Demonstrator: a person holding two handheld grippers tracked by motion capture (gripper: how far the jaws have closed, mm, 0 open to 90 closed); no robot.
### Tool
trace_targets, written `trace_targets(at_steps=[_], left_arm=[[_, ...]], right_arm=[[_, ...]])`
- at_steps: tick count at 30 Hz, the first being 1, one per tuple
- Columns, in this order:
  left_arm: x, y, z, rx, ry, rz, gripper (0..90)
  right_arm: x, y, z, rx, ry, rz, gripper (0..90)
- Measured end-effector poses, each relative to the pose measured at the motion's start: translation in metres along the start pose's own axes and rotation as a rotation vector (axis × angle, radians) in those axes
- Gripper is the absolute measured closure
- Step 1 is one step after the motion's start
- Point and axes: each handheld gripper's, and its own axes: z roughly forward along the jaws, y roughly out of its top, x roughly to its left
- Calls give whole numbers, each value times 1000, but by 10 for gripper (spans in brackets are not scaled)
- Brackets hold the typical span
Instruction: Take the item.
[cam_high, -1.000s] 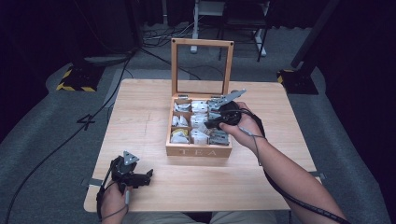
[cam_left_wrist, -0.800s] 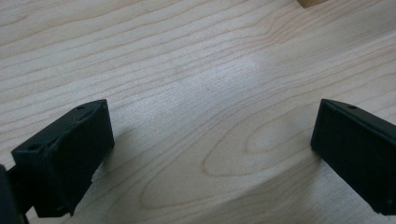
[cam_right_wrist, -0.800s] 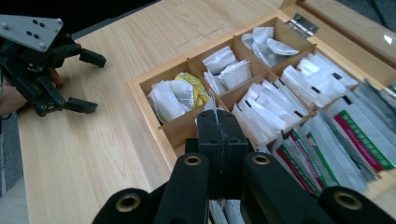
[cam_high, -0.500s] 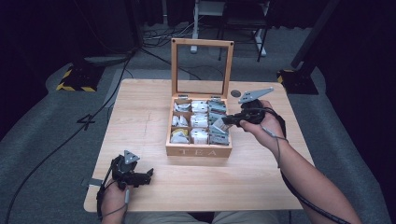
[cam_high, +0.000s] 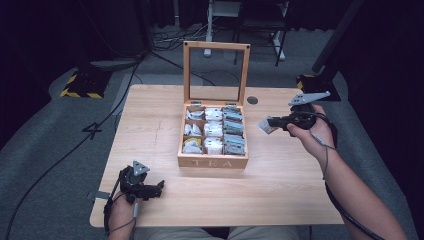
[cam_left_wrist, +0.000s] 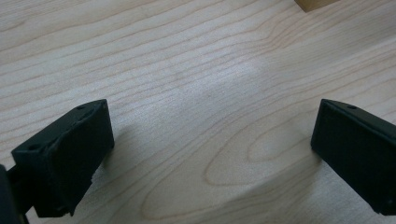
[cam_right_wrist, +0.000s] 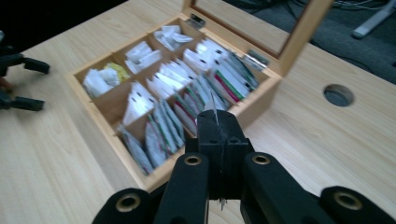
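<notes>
On the light wooden table (cam_high: 165, 125) stands a wooden tea box (cam_high: 213, 161) with "TEA" on its front wall, its glass-paned lid (cam_high: 216, 71) raised upright at the box's 12 o'clock edge. Inside, the compartments hold tea bag sachets (cam_high: 214, 130): white ones in the left and middle columns, one with a yellow bit at the near left, and packed green and red-striped ones in the right column. At about 3 o'clock from the box, well clear of its right wall and lifted above the tabletop, the right gripper (cam_high: 272, 123) is held in the person's right hand (cam_high: 308, 131), and its jaws are clenched on a single tea bag sachet (cam_high: 267, 126), which sticks out toward the box. In the right gripper view, the two black jaws press together with the thin edge of that sachet (cam_right_wrist: 214, 103) showing between them, above the box's right-hand column. A round cable hole (cam_high: 252, 100) sits in the table at roughly 1 o'clock from the box. At about 7 o'clock from the box, near the table's front edge, the left gripper (cam_high: 156, 188) rests low in the left hand (cam_high: 122, 210); the left gripper view shows its jaws spread wide apart over bare wood grain, grasping nothing.
</notes>
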Motion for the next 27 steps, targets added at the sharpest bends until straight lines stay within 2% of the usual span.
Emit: trace_targets(at_steps=[7,9,15,25,27], left_arm=[[0,0,0,0,0,0,0],[0,0,0,0,0,0,0],[0,0,0,0,0,0,0],[0,0,0,-1,2,5,0],[0,0,0,-1,2,4,0]], right_arm=[[-31,-19,-15,15,-95,46,900],[-47,-28,-19,15,-114,90,900],[-66,-44,-20,20,-143,114,900],[-75,-65,-6,52,-142,112,900],[-76,-70,-3,64,-143,127,900]])
